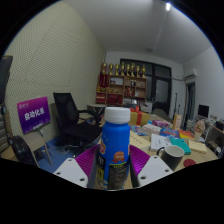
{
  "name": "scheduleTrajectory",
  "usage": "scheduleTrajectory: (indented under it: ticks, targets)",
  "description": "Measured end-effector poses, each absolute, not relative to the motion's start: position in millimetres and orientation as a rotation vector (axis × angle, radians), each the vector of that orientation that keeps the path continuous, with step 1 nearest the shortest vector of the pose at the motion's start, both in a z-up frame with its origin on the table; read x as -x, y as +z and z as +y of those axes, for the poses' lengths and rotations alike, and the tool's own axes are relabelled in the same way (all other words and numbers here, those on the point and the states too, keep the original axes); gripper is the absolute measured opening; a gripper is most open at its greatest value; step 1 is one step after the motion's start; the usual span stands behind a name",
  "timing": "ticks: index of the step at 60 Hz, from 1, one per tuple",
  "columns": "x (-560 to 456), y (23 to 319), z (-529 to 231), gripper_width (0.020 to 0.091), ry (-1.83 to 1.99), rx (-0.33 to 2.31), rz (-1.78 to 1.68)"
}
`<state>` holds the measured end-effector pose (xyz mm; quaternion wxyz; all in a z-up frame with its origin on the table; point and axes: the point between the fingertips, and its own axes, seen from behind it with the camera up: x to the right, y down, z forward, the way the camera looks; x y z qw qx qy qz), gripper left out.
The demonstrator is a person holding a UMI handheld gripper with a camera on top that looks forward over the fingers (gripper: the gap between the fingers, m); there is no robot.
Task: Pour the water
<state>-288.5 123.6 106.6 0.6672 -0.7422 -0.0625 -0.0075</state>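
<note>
Two claw [116, 172] fingers clamp a cylindrical, blue-capped plastic bottle [116, 148].

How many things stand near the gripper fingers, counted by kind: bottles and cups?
Bottles: 1, the blue-capped bottle between the fingers of the gripper.
Cups: 1, the cup just beside the fingers, on the table.
Total: 2

The table [195, 152] stretches out beyond the fingers, pale wood, and it is crowded. A white cup [172, 155] stands on it nearest, with papers [162, 141] just behind and a jumble of small, indistinct items [158, 124] farther back.
</note>
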Motion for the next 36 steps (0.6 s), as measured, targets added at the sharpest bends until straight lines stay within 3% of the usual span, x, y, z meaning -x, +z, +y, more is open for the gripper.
scheduleTrajectory:
  ticks: [5, 12, 16, 25, 32, 33, 36]
  targets:
    - [287, 104, 126, 0.0494, -0.006, 1.699, -0.12]
    - [289, 105, 132, 0.0403, 0.083, 1.751, -0.07]
    - [286, 103, 138, 0.0385, 0.212, 1.8, 0.002]
    - [285, 173, 147, 0.0384, 0.809, 1.725, 0.478]
    - [241, 199, 165, 0.0383, 1.332, 1.509, 0.944]
    - [248, 214, 158, 0.0381, 1.38, 1.468, 1.042]
    - [231, 210, 169, 0.0381, 1.548, 1.332, 1.234]
